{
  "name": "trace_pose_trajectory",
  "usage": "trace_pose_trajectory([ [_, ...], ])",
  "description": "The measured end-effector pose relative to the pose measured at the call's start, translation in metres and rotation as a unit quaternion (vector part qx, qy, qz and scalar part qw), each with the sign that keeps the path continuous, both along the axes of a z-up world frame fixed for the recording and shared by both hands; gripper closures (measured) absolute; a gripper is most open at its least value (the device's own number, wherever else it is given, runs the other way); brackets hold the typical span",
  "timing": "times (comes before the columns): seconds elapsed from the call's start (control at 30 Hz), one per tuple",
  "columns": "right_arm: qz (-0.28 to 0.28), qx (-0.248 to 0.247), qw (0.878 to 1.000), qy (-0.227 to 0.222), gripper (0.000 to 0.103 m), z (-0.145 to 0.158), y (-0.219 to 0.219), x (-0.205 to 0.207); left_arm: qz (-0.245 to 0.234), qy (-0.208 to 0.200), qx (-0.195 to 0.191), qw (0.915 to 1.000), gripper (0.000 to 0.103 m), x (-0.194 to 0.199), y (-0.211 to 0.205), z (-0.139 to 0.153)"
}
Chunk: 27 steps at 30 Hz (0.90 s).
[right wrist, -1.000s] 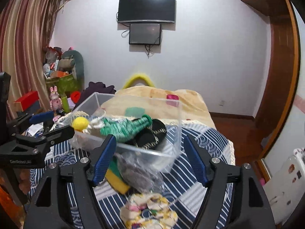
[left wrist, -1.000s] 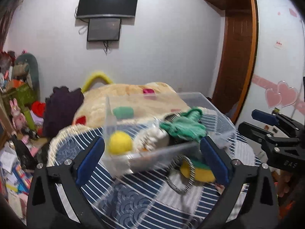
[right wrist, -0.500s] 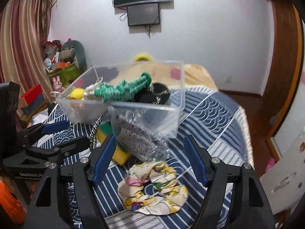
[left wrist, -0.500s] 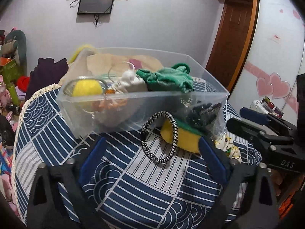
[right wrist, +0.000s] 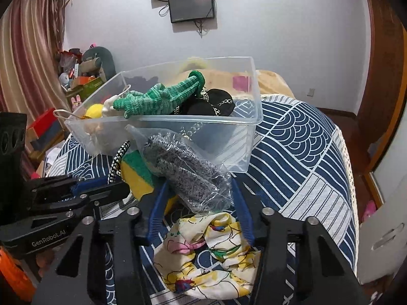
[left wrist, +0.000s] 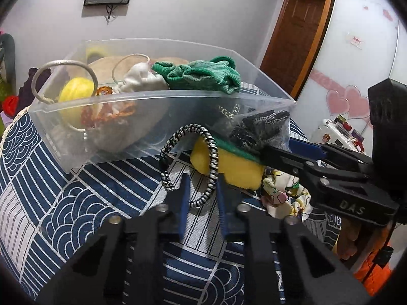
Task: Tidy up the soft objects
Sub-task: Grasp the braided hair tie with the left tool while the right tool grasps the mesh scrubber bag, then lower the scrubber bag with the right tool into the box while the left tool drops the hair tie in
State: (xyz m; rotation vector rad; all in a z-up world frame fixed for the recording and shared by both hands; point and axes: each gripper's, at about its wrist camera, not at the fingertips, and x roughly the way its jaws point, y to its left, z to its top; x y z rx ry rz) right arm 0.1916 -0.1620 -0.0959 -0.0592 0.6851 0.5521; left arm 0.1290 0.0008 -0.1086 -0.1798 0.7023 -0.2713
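A clear plastic bin (left wrist: 142, 101) (right wrist: 229, 124) on the blue patterned cloth holds a green knit glove (left wrist: 203, 75) (right wrist: 162, 99), a yellow ball (left wrist: 75, 91), a white pouch (left wrist: 142, 78) and black items (right wrist: 211, 104). In front of it lie a black-and-white hair tie (left wrist: 203, 162) (right wrist: 118, 160), a yellow-green sponge (left wrist: 229, 162) (right wrist: 134, 170), a bagged grey knit item (right wrist: 188, 172) (left wrist: 262, 127) and a floral scrunchie (right wrist: 211, 254) (left wrist: 282, 195). My left gripper (left wrist: 201, 203) is shut on the hair tie's lower edge. My right gripper (right wrist: 198, 198) is closed on the bagged grey item.
A bed with a beige blanket (right wrist: 269, 81) lies behind the table. Clutter of toys and boxes (right wrist: 81, 76) stands at the left by the curtain. A wooden door (left wrist: 297, 33) and a white wardrobe with heart stickers (left wrist: 356, 50) are at the right.
Both grippers moved down and in toward the items in front of the bin. The left jaws closed on the hair tie; the right jaws closed on the bagged grey item.
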Motion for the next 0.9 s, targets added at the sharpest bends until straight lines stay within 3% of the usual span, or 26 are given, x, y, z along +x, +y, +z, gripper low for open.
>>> trace_pose_trajectory([
  [0.17, 0.012, 0.006, 1.0, 0.004, 0.079, -0.003, 0.0, 0.0, 0.004, -0.016, 0.009, 0.9998, 0.097, -0.006, 0.0, 0.003],
  [0.33, 0.014, 0.002, 1.0, -0.016, 0.089, 0.005, 0.0, -0.008, 0.009, -0.029, 0.002, 0.9995, 0.097, -0.014, 0.004, 0.014],
  [0.9, 0.022, 0.036, 0.992, -0.12, 0.091, 0.069, -0.013, -0.05, 0.031, -0.123, 0.014, 0.9918, 0.098, -0.049, 0.028, 0.079],
])
